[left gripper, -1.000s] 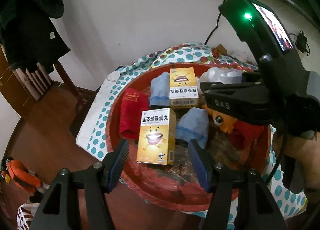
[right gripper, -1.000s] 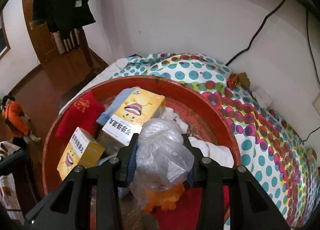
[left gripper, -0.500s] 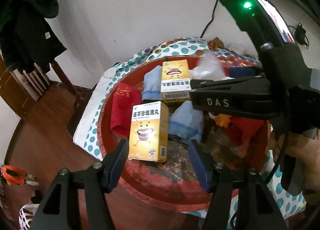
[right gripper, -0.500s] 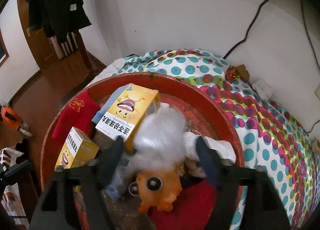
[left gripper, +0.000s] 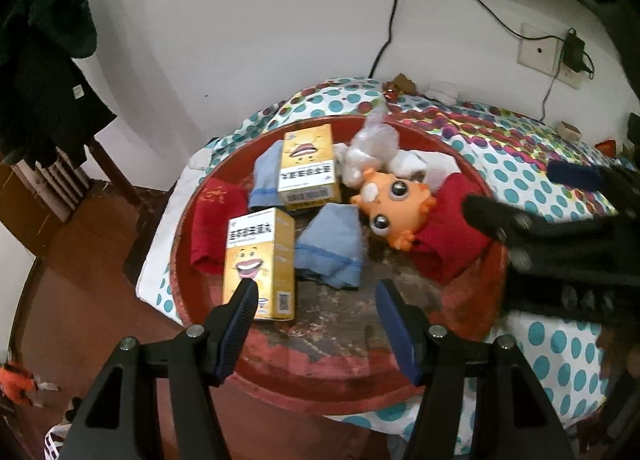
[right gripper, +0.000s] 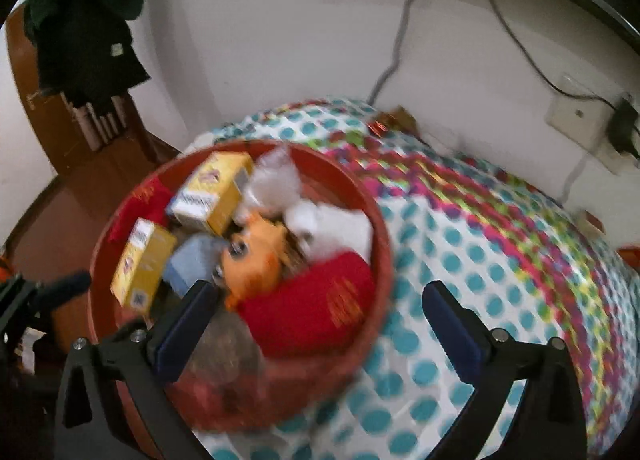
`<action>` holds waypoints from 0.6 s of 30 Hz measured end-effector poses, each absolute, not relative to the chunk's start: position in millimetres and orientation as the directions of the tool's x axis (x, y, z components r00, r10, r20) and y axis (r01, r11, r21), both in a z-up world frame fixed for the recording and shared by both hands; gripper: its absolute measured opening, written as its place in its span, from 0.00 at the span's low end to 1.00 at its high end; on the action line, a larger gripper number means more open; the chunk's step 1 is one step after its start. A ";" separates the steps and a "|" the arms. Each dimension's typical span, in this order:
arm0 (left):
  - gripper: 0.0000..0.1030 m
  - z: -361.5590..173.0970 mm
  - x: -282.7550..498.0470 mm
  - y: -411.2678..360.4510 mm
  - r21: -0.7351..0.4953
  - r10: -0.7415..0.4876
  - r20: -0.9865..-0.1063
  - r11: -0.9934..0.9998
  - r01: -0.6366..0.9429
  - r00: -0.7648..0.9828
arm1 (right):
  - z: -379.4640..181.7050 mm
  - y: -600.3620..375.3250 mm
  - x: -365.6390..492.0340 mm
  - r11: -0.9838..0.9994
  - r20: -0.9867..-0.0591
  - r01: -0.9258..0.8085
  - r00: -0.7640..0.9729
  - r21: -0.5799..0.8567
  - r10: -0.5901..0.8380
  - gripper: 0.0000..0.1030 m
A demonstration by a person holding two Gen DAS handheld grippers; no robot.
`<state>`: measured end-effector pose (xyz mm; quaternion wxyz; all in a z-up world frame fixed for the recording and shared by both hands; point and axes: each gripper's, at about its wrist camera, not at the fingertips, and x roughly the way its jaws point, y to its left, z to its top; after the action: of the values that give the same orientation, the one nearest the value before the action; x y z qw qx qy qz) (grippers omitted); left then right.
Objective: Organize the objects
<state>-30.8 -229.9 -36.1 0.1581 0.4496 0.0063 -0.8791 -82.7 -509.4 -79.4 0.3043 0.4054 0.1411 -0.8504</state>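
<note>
Release is what changes: the right tool [right gripper: 320, 324], which pinched the crumpled clear plastic bag [left gripper: 374, 144] a second ago, opens empty, the bag now lying in the round red tray [left gripper: 400, 380], while the left tool [left gripper: 316, 320] stays spread.

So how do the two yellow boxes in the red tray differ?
The near box stands upright; the far box lies flat, face up. The near box sits beside a red cloth; the far one rests on a blue cloth. Both carry the same smiling cartoon face.
</note>
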 end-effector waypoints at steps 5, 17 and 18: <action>0.61 -38.9 -32.5 -216.8 0.135 -0.256 -0.800 -0.958 0.254 -0.542 | -80.3 -485.6 -62.4 -0.806 -0.788 0.593 -0.499 -0.005 -0.362 1.00; 0.61 -36.6 -31.4 -208.3 0.132 -0.252 -0.797 -0.960 0.249 -0.549 | -70.1 -444.3 -49.9 -0.852 -0.766 0.523 -0.552 -0.010 -0.330 1.00; 0.61 -36.8 -31.8 -207.4 0.129 -0.249 -0.798 -0.960 0.248 -0.549 | -71.2 -443.6 -49.3 -0.852 -0.767 0.523 -0.552 -0.013 -0.327 1.00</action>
<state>-31.8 -207.4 -36.8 0.1411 0.4533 -0.0004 -0.8801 -49.3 -443.6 -71.1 0.2435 0.4056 0.1208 -0.8727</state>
